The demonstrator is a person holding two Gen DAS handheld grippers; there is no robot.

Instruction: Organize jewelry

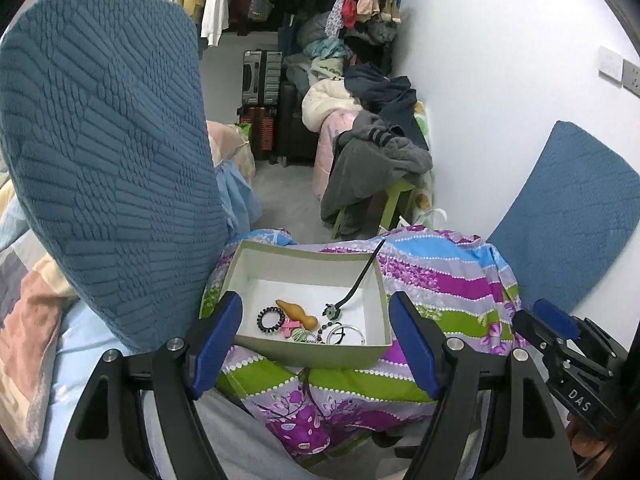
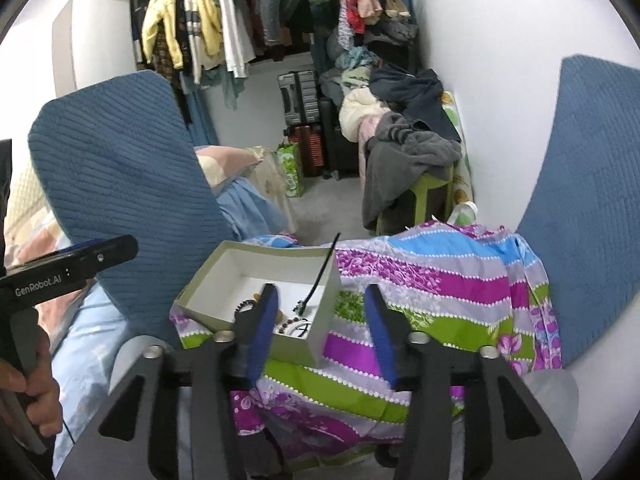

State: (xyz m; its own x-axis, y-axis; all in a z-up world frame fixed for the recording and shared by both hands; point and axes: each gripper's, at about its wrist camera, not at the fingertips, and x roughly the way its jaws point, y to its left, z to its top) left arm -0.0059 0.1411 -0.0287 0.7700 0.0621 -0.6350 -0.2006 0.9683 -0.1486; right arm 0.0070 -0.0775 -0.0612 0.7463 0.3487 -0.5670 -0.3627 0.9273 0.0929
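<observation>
A: Nearest, what are the tools doing?
B: The left gripper (image 1: 316,342) is spread wide, empty, on either side of the box (image 1: 256,262). The right gripper (image 2: 326,330) is partly spread, also empty, over the box's right wall.
A: And the jewelry?
B: Inside the box: a black coil band (image 1: 270,320), a silver bangle (image 1: 346,334), and a black cord (image 1: 360,280) leaning over the far wall. The box sits on the striped cloth (image 1: 440,280).

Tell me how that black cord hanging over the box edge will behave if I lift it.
The black cord looks thin and curved, so it is probably floppy. The pendant on its lower end would likely dangle and swing.
</observation>
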